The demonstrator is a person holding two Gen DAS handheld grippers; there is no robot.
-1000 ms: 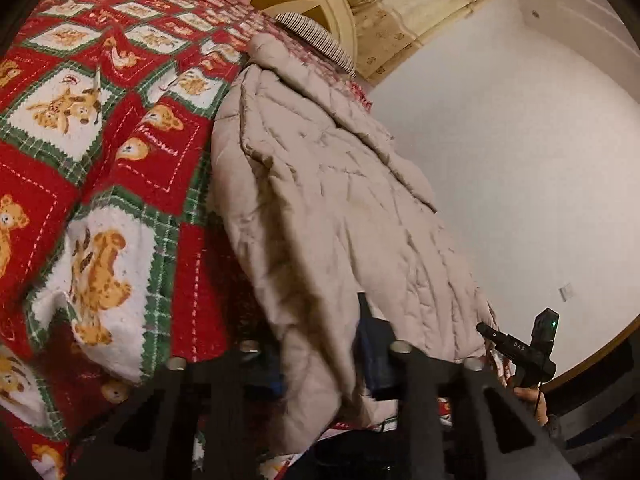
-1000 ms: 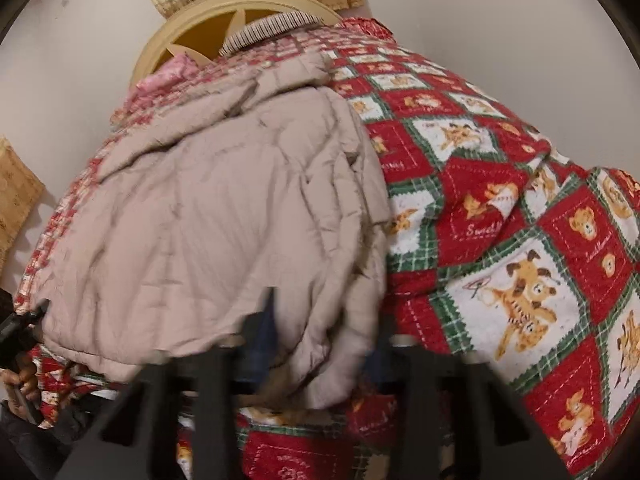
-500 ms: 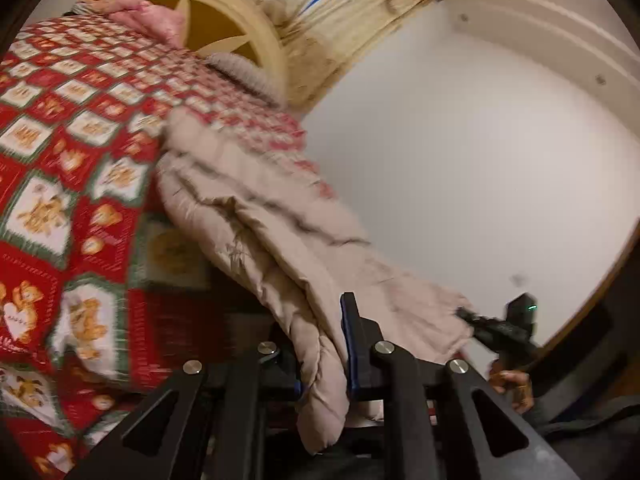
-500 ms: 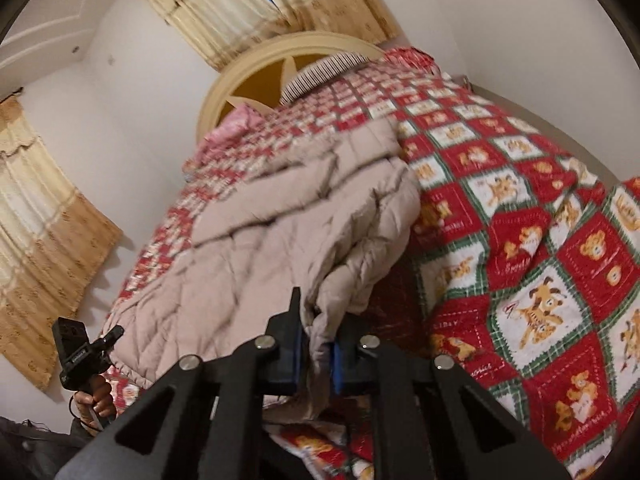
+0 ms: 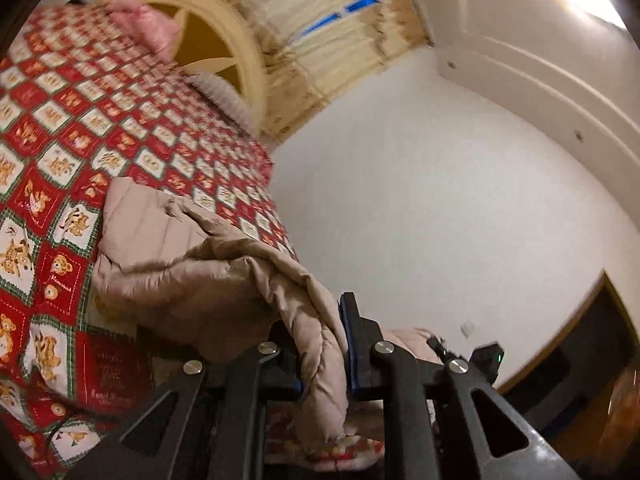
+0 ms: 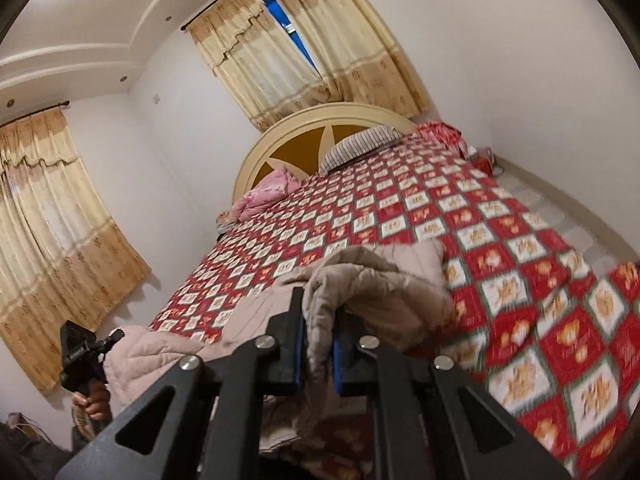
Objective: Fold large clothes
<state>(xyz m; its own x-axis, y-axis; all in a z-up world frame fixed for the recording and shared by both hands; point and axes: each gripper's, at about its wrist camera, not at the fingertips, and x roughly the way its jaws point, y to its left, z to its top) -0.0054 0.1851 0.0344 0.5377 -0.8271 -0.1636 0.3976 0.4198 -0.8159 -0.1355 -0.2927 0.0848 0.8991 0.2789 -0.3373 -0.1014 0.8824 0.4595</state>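
While the one beige coat [image 5: 192,280] drapes over the bed [image 6: 520,240], left claw [image 5: 320,344] and right claw [image 6: 320,344] each pinch its hem.

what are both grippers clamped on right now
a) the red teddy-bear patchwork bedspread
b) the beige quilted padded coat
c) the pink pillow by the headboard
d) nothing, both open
b: in each wrist view the beige quilted padded coat is pinched between the blue pads, by the left gripper and the right gripper alike.
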